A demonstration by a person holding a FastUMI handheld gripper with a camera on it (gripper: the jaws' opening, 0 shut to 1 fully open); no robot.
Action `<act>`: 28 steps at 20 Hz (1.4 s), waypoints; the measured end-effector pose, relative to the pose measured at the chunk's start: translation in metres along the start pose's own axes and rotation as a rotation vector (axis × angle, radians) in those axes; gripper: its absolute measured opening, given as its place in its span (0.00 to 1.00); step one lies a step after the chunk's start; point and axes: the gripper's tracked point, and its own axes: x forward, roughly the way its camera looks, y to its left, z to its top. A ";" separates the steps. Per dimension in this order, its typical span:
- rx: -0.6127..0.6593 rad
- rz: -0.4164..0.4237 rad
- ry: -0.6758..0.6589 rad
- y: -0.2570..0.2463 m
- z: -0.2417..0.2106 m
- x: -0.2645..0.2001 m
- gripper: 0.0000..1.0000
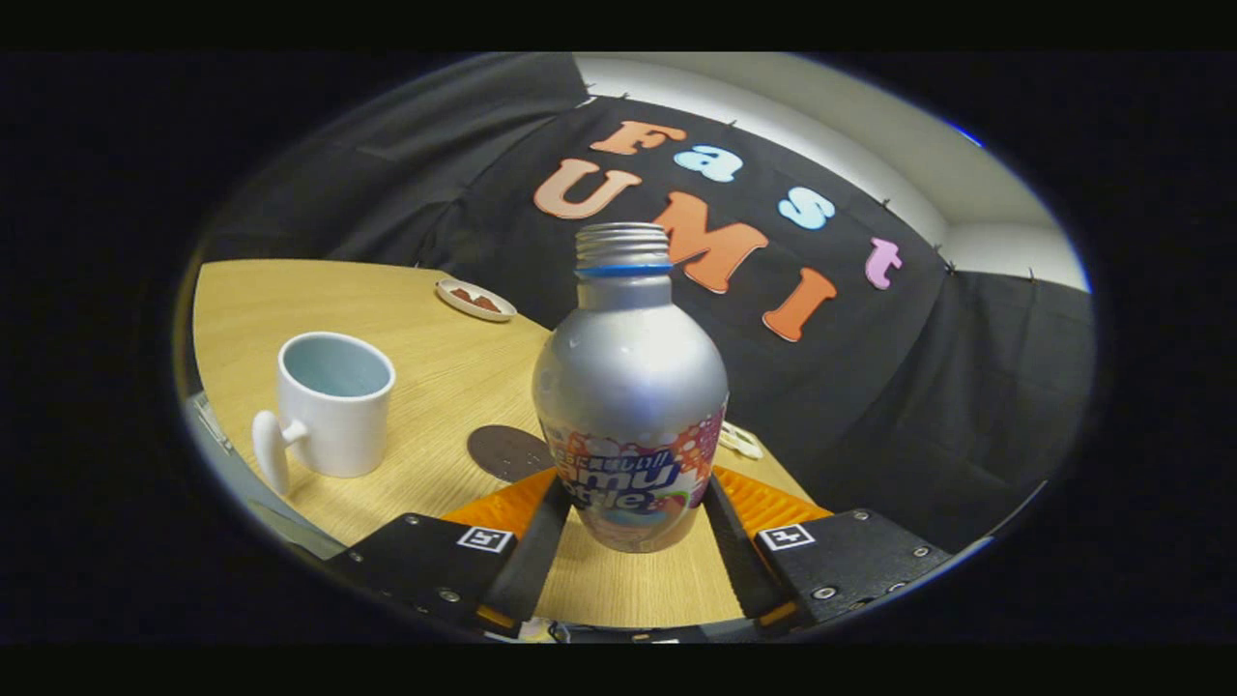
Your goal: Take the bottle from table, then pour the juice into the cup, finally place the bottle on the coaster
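White ceramic cup (333,401) with a pale blue inside stands upright on the light wood-grain tabletop (435,367), left of the fingers, handle turned toward the camera. It looks empty, so pouring is judged not yet done.

Small shallow white dish (474,299) with dark reddish pieces in it sits farther back on the tabletop, beyond the cup.

Dark round flat coaster (509,452) lies just ahead of the left finger, between cup and bottle, partly hidden behind the bottle's lower left side.

Silver aluminium bottle (630,406) with a printed colourful label band, a blue ring under bare neck threads and no cap, stands upright between the two fingers. Hand-held gripper (633,517): both fingers appear to press against the label band on either side, so it is read as holding the bottle. Whether the base rests on the tabletop or is just clear of it, cannot tell.

A small pale object (740,441) lies on the tabletop just behind the bottle's right side; identity unclear.

Risks, as judgement:
- Grip is low on the body, on a smooth rounded surface. During tilting the bottle may pivot or slide between the fingers.
- Open mouth: a jerk or fast swing toward the cup would spill juice on the tabletop.
- Cup mouth is modest; a misaligned neck pours down the outside.
- Bumping the protruding handle could shove the cup.
- Coaster is small: an off-centre set-down leaves the bottle rocking on its edge.
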 end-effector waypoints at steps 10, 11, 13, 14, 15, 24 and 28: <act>-0.365 -0.090 -0.097 0.004 0.035 -0.003 0.77; -0.416 -0.116 -0.108 0.002 0.038 -0.003 0.77; -0.488 -0.150 -0.124 0.000 0.043 -0.001 0.77; -0.510 -0.161 -0.127 0.001 0.043 -0.001 0.77; -0.527 -0.169 -0.127 0.001 0.043 0.000 0.77; -0.712 -0.222 -0.175 -0.003 0.053 -0.003 0.76; -0.776 -0.206 -0.206 -0.001 0.062 -0.006 0.76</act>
